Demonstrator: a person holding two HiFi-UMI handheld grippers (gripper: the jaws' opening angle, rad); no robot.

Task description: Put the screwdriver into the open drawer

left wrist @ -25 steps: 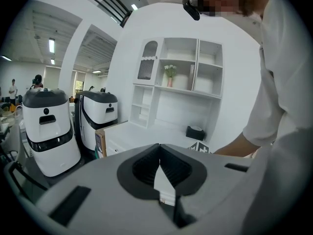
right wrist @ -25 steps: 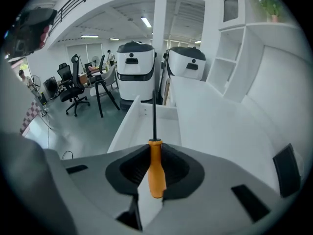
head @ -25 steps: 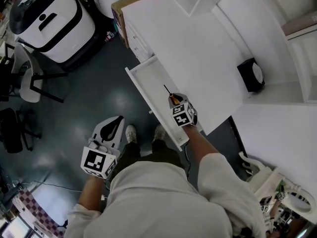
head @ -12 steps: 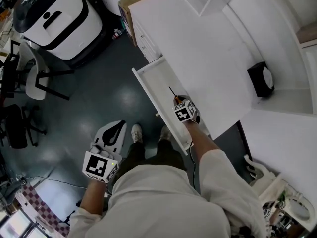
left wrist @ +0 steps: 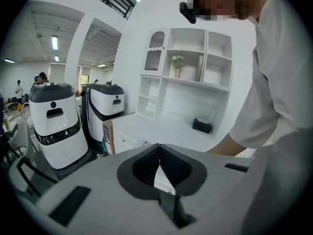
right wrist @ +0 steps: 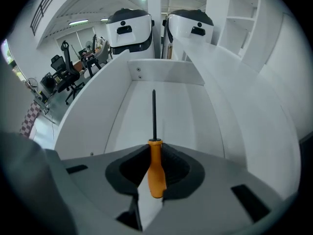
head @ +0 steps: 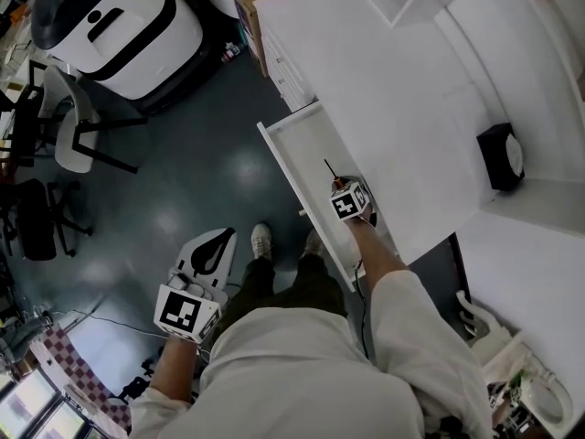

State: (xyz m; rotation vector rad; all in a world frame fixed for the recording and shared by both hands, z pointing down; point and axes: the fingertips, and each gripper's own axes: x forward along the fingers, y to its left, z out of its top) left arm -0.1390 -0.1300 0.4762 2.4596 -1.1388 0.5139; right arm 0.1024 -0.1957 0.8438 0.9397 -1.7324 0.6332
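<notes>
Task thing: the screwdriver (right wrist: 154,146) is inside the outline of the open drawer (head: 309,144), with its orange handle in a gripper and its dark shaft pointing along the drawer's length towards the far end.
Right gripper: the right gripper (head: 345,195) is clamped on the orange handle. It is held low over the drawer, near the end closest to the person and angled steeply down.
Left gripper: the left gripper (left wrist: 159,163) has its jaws together with nothing between them. It hangs at the person's left side over the dark floor, well apart from the drawer.
Drawer: it is pulled out from under the white surface (head: 384,90), and the inside looks bare and white wherever it shows.
Contact: I cannot tell whether the shaft tip touches the drawer bottom.
Done so far: the screwdriver is grasped and has been brought to the drawer, so the carrying looks finished.
Left to do: set the screwdriver on the drawer bottom, open the jaws, then lift the gripper clear.
Progress: judged late in the task, with only the release not yet made.
</notes>
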